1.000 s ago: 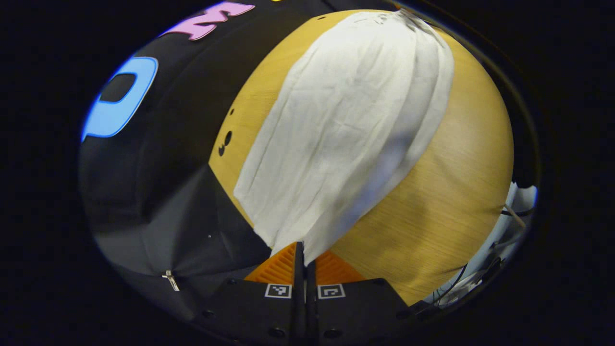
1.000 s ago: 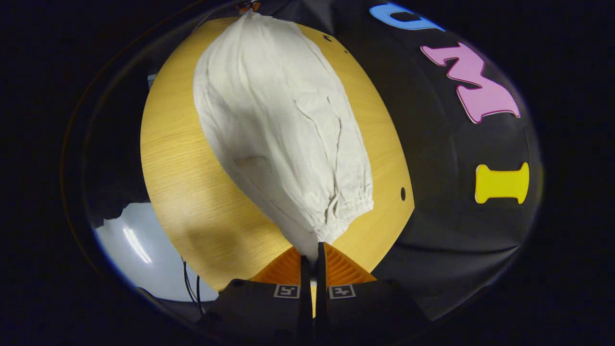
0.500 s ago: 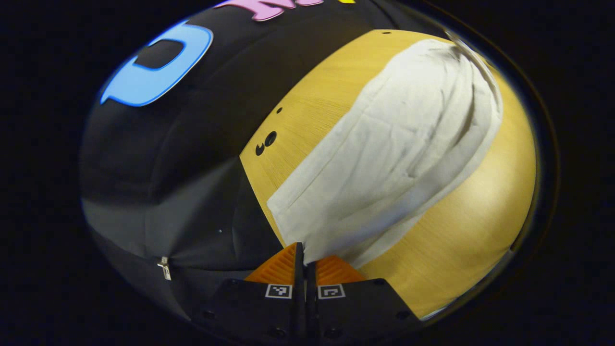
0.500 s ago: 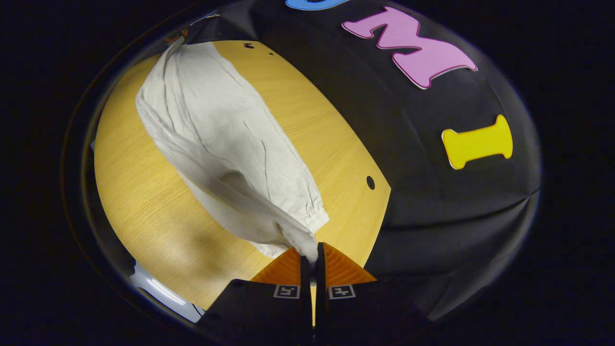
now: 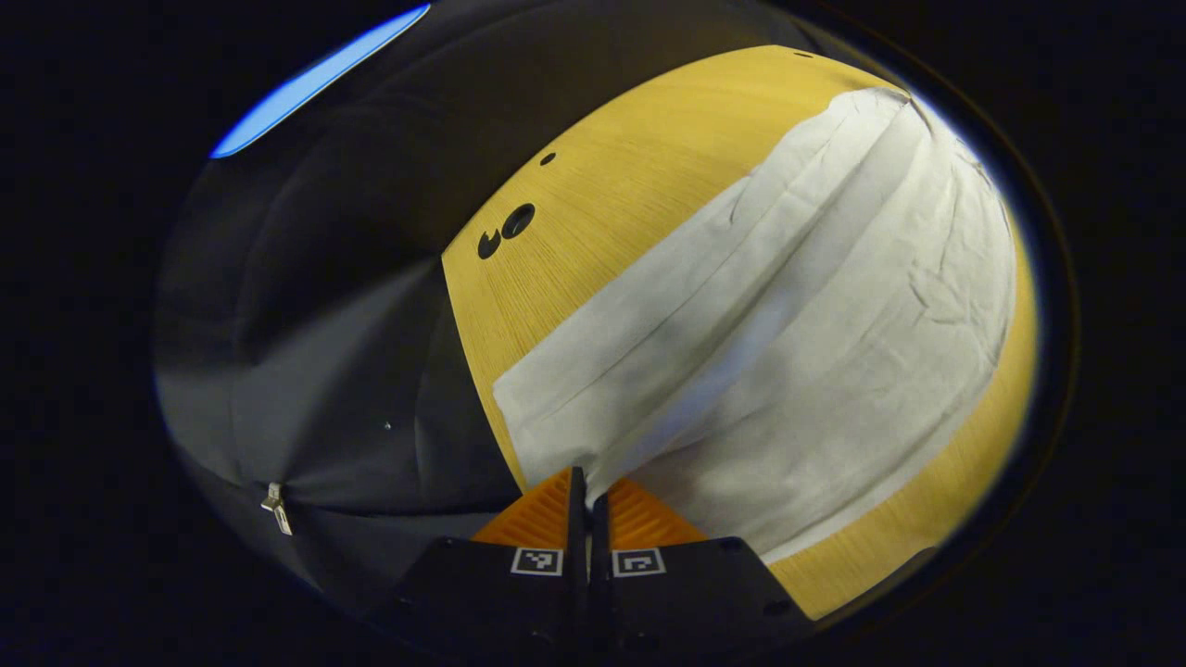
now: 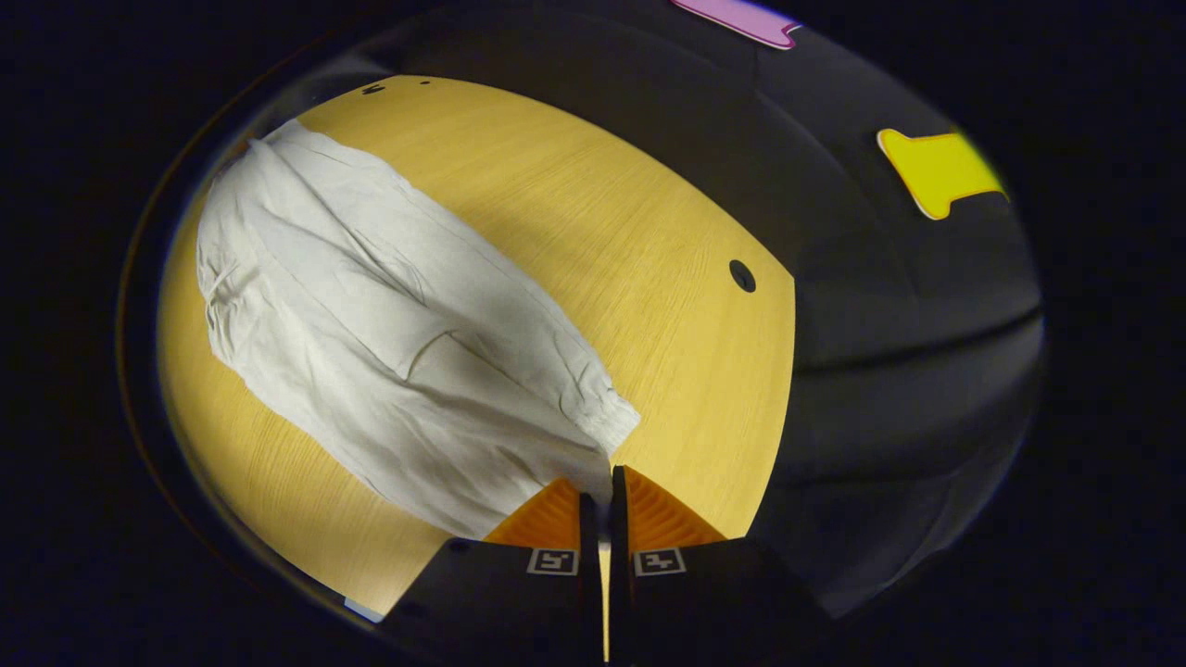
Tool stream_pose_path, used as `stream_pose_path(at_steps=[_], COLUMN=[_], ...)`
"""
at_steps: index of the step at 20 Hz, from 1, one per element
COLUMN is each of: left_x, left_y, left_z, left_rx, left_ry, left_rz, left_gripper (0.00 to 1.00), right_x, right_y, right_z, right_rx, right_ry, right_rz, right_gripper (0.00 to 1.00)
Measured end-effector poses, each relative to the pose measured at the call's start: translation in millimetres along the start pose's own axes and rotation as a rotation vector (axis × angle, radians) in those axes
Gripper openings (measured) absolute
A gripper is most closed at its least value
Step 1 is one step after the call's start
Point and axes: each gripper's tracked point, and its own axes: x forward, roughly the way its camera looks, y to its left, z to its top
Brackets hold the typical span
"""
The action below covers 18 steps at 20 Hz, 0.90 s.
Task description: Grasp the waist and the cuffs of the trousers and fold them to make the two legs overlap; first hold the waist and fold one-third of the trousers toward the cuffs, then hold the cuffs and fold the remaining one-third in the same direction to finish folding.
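Left gripper view: left gripper [image 5: 586,491] fingers pinched tight on trousers [image 5: 788,352] waist corner, near worktop [image 5: 593,213] edge.

Right gripper view: right gripper [image 6: 602,486] fingers clamped on cuff [image 6: 607,421]. Legs look overlapped, laid flat on worktop; both third-folds left.

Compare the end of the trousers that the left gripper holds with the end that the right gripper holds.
The left gripper pinches a flat, straight-edged end of the white trousers; the right gripper pinches a gathered, puckered cuff. Long smooth pleats run from the left gripper's end; the cloth by the cuff is crumpled. Both ends lie low over the wooden table, each in closed fingers.
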Motion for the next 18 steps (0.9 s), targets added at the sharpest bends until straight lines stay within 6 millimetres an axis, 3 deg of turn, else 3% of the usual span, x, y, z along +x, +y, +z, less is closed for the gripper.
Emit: stream_pose_path(at_steps=[3,9,14,18], left_x=[11.8,31.1,24.7,3.9], left_y=[3.0,-0.7,-11.9,-29.5], left_z=[4.9,6.0,-9.6,-31.7], left_rx=[0.037,0.117,0.143,0.171], left_ry=[0.03,0.103,0.128,0.123], left_rz=[-0.002,-0.001,-0.06,-0.08], left_gripper=[0.05,0.05,0.05,0.05], right_x=[20.9,34.9,33.2,36.8], right_y=[1.1,-0.4,6.6,6.3], right_z=[1.9,0.5,-7.2,-8.9], right_rx=[-0.009,-0.039,-0.115,-0.121], right_ry=[0.036,0.132,0.172,0.17], right_rz=[0.033,0.103,0.187,0.268], right_gripper=[0.07,0.07,0.07,0.07])
